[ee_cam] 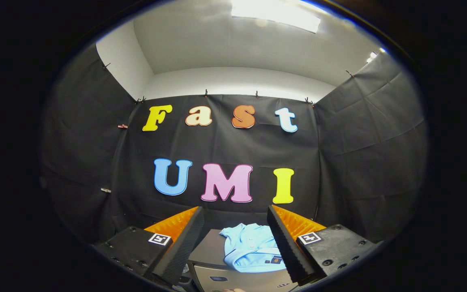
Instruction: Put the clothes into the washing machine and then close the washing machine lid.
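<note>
A light blue shirt [251, 247] lies folded on top of a grey washing machine [211, 253], whose flat lid looks down. My gripper [235, 215] hangs above them with its fingers spread wide and nothing between them. The shirt sits below and between the fingers, closer to the right finger [284, 239], which hides its right edge. The machine's front panel [237, 282] shows just under the shirt.
Black cloth walls close the booth on the left, back and right. A white ceiling with a bright light panel [276, 12] is overhead. A fingertip of a person [233, 290] shows at the machine's front.
</note>
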`<state>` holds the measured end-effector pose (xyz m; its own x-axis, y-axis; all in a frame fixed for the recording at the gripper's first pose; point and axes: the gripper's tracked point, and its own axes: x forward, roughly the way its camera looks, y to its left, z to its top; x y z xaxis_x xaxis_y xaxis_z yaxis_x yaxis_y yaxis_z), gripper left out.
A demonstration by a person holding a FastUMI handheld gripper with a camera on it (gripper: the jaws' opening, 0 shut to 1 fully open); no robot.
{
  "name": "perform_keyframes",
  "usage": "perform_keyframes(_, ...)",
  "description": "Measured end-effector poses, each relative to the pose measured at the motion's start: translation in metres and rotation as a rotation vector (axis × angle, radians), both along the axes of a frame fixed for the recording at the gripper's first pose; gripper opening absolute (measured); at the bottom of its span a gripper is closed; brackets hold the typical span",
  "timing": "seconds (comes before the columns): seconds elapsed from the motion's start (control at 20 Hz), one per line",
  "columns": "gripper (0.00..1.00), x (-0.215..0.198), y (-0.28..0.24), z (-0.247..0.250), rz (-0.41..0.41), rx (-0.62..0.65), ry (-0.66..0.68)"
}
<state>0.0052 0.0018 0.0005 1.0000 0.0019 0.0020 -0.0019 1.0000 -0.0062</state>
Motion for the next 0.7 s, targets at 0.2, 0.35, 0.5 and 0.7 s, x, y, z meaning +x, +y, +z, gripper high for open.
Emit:
perform_keyframes(0.2,0.98,0.008,-0.012,0.007,-0.030,0.005,0.000)
perform_keyframes(0.35,0.98,0.026,-0.018,0.016,-0.035,0.015,0.003)
perform_keyframes(0.5,0.97,0.050,-0.030,0.015,-0.050,0.037,0.034)
perform_keyframes(0.7,0.98,0.087,-0.041,0.007,-0.067,0.055,0.082)
